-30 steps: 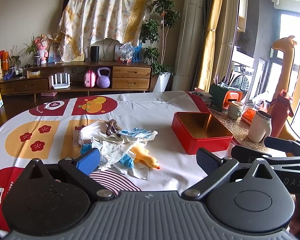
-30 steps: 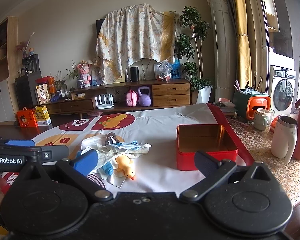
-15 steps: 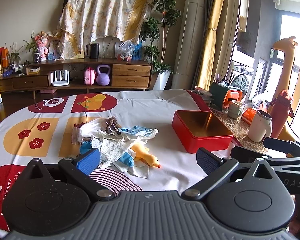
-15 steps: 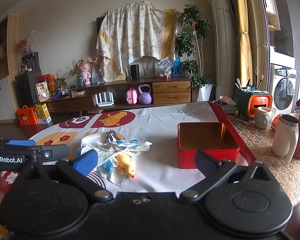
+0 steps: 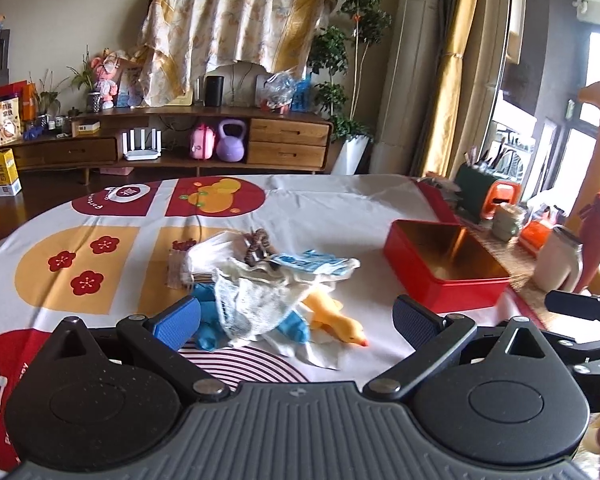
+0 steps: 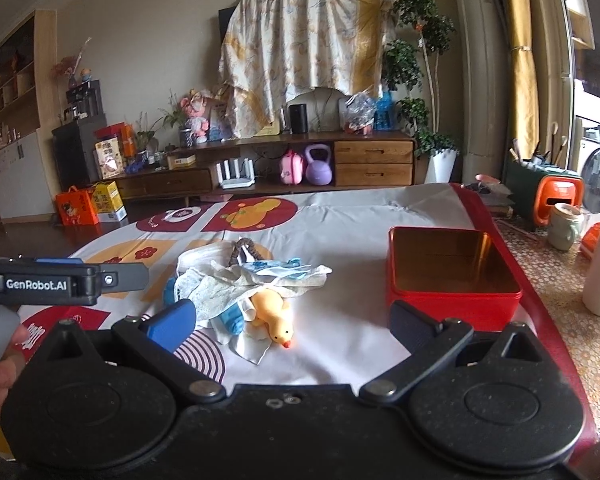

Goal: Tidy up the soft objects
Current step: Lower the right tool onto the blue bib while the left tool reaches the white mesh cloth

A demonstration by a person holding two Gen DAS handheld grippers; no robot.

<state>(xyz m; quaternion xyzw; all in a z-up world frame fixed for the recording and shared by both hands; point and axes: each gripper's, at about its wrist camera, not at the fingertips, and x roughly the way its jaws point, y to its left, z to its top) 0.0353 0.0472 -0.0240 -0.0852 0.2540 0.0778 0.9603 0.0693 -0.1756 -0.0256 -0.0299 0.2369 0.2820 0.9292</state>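
Both tongs gape wide and grip nothing: the left tongs (image 5: 296, 316) and the right tongs (image 6: 294, 318) hang above the near edge of the cloth-covered worktop (image 5: 320, 216). The heap of soft rags, white mesh cloth and blue fabric (image 5: 260, 284) lies mid-worktop, a yellow plush duck (image 6: 272, 314) at its near side. The open red metal tin (image 6: 452, 280) sits apart, to the heap's right. Only the right view shows the left tool's grey handle (image 6: 60, 280); only the left view shows a tall orange giraffe figure (image 5: 598, 120).
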